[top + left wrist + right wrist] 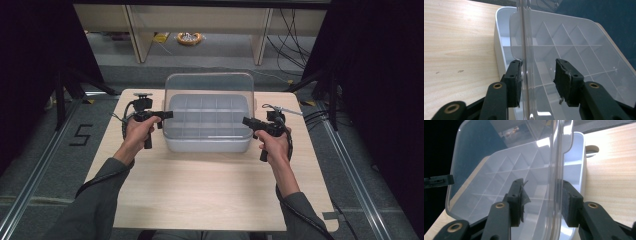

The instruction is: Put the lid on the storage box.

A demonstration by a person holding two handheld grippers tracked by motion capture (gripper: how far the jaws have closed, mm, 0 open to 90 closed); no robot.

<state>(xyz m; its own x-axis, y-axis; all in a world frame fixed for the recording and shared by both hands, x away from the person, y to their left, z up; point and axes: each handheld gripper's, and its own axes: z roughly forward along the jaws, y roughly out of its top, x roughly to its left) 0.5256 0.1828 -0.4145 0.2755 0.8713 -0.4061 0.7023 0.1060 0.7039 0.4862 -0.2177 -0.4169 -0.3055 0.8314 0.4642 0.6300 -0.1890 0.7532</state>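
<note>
A pale grey compartment box (207, 144) sits at the table's far middle, its clear lid (209, 95) raised upright. My left gripper (168, 115) is at the lid's left edge and my right gripper (246, 121) at its right edge. In the left gripper view, the open left gripper (537, 75) straddles the lid edge (525, 50), which rests against the left jaw. The open right gripper (541, 195) straddles the lid's other edge (556, 157), close to its right jaw. Empty dividers (564, 47) show inside the box.
The light wooden table (200, 190) has bare room in front of the box and narrow strips beside it. Behind it stand wooden shelf legs (137, 35), a yellow coil (189, 38) on the floor and cables (295, 40). Dark curtains flank both sides.
</note>
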